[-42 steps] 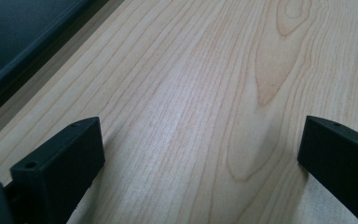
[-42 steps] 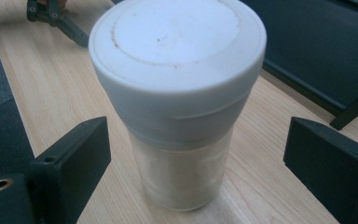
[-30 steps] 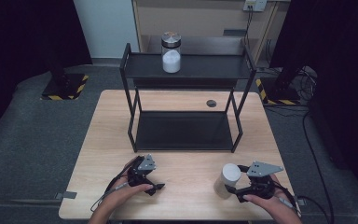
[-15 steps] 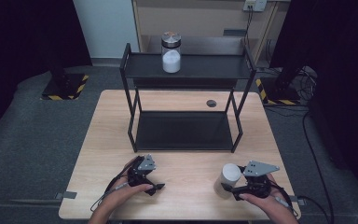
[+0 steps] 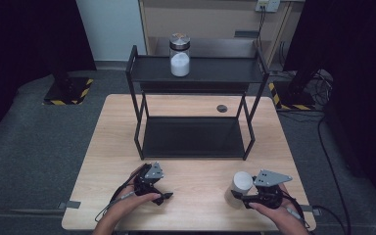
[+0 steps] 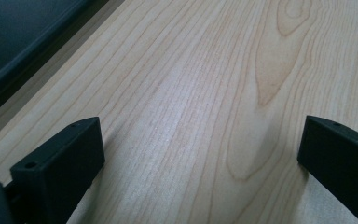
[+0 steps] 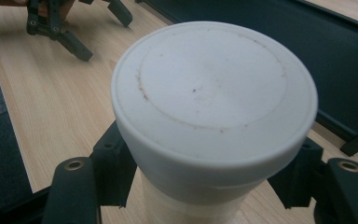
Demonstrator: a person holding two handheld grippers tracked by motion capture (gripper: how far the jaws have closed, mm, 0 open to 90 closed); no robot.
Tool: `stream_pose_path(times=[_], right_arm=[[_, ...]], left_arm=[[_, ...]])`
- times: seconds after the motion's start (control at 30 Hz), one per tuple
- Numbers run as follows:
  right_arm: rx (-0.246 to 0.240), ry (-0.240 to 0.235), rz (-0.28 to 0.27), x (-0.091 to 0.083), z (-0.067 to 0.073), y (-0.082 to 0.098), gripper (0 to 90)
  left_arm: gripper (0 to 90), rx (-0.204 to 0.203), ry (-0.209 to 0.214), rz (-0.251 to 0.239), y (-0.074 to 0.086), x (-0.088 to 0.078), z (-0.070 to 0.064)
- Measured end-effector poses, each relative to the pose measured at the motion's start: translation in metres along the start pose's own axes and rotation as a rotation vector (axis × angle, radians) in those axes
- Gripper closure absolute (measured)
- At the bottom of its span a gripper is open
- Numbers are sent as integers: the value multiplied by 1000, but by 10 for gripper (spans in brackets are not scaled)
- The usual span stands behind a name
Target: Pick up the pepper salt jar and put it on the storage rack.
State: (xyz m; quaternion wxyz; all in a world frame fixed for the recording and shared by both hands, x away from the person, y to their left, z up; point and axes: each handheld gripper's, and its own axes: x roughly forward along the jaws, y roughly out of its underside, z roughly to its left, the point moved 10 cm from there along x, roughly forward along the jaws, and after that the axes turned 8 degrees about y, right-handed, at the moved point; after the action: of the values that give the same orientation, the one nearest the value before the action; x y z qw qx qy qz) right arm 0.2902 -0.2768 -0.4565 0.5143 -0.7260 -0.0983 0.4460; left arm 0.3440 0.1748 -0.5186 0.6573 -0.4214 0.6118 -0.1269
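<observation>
Left gripper [image 5: 164, 196]: being rested on the table [image 5: 196, 183] by the left hand [image 5: 129, 204], jaws spread wide over bare wood.
White jar [image 5: 240, 188]: one, cylindrical, flat lid faintly stained, being stood at the table's near right.
Right gripper [image 5: 239, 195]: being held level; jaws, just closed in, being pressed on the jar's sides.
Glass jar [image 5: 179, 55]: one, being carried on the black rack [image 5: 196, 71], white-filled.

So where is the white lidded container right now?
In the high view the white container stands near the table's front right edge, in front of the black shelf rack, gripped by the right gripper.
</observation>
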Motion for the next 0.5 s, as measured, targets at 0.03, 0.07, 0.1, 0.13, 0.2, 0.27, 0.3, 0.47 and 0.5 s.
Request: stream_pose_path(times=[0.03, 0.07, 0.1, 0.13, 0.2, 0.27, 0.3, 0.47, 0.5], right_arm=[[1, 1, -2, 0, 0, 0, 355], [2, 2, -5, 0, 0, 1, 356], [2, 3, -9, 0, 0, 1, 357], [5, 4, -12, 0, 0, 1, 357], [8, 5, -16, 0, 1, 2, 358], [12, 7, -18, 0, 1, 3, 358], [13, 7, -19, -1, 1, 3, 358], [15, 11, -26, -1, 1, 4, 359], [19, 11, -28, -1, 1, 4, 359]], left_arm=[[0, 0, 0, 0, 0, 0, 0], [0, 0, 0, 0, 0, 0, 0], [0, 0, 0, 0, 0, 0, 0], [0, 0, 0, 0, 0, 0, 0], [0, 0, 0, 0, 0, 0, 0], [0, 0, 0, 0, 0, 0, 0], [0, 0, 0, 0, 0, 0, 0], [0, 0, 0, 0, 0, 0, 0], [0, 0, 0, 0, 0, 0, 0]])
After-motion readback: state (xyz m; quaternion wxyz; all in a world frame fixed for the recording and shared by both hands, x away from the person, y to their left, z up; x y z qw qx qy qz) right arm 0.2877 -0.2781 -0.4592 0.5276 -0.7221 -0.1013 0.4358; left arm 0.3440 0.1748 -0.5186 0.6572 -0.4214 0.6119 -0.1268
